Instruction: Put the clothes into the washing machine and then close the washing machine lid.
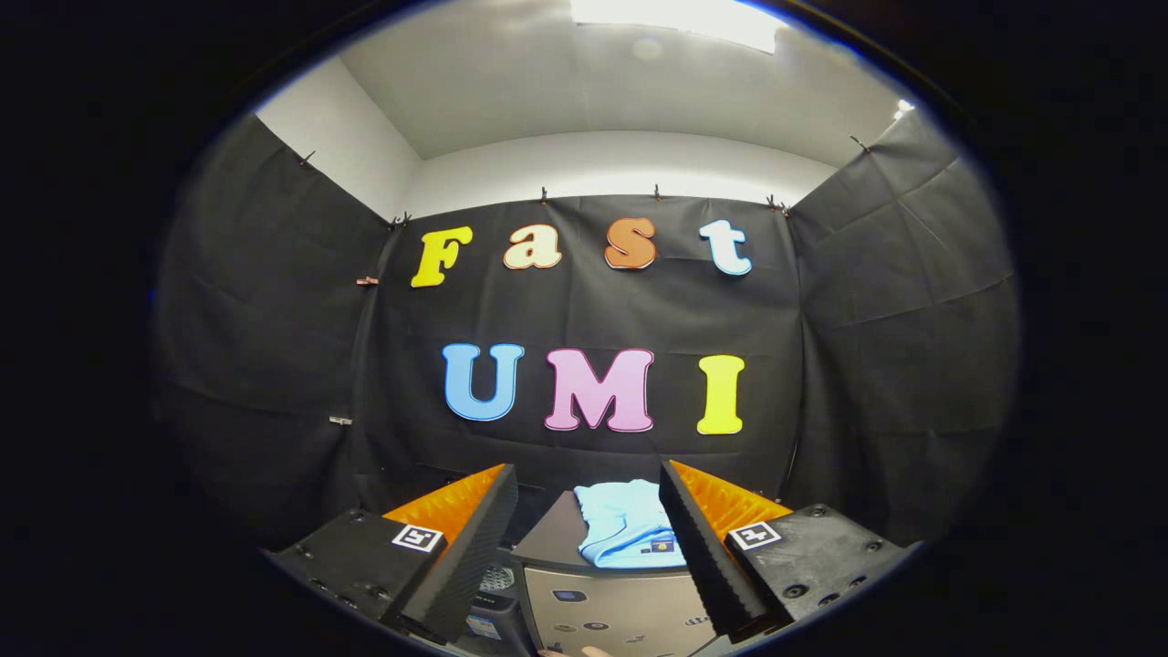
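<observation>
A folded light blue garment (625,525) lies on the dark top of a grey, box-shaped washing machine (611,607) that stands below and ahead of my fingers. My gripper (589,534) is open, its two black fingers (465,547) with orange backs spread wide apart and holding nothing. The garment shows in the gap between them, closer to the right finger, some way beyond the tips. The machine's front panel carries small buttons and stickers. I cannot tell whether its lid is open.
Black cloth walls close the booth behind and on both sides of the machine. A fingertip of a person's hand (584,651) peeks in below the machine's front panel. A dark device with a perforated face (493,584) sits left of the machine.
</observation>
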The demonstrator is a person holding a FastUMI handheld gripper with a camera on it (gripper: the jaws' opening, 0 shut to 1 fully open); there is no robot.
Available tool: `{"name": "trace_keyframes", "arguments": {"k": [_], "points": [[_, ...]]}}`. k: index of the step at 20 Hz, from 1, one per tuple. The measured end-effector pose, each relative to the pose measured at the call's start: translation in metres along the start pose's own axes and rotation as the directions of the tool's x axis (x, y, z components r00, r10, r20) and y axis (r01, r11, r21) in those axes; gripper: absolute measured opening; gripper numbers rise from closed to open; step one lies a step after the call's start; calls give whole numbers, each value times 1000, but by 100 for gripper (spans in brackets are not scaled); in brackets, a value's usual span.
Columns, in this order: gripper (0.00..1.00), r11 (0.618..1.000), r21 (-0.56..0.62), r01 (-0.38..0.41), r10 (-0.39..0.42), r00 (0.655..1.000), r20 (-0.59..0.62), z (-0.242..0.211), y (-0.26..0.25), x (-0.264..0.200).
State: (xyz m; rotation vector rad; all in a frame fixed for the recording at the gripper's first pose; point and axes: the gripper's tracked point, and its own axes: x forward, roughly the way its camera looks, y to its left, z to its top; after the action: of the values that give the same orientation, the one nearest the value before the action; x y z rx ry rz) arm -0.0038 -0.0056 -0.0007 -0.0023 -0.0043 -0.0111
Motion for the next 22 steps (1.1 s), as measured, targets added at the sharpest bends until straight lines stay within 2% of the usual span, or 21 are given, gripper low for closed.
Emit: {"name": "trace_keyframes", "arguments": {"k": [11, 13, 22], "points": [[98, 1000, -17, 16, -16, 1000, -3, -1, -10, 9], [98, 999, -28, 35, -35, 999, -7, -2, -19, 18], [97, 998, -52, 28, -33, 996, -88, -20, -37, 90]]}}
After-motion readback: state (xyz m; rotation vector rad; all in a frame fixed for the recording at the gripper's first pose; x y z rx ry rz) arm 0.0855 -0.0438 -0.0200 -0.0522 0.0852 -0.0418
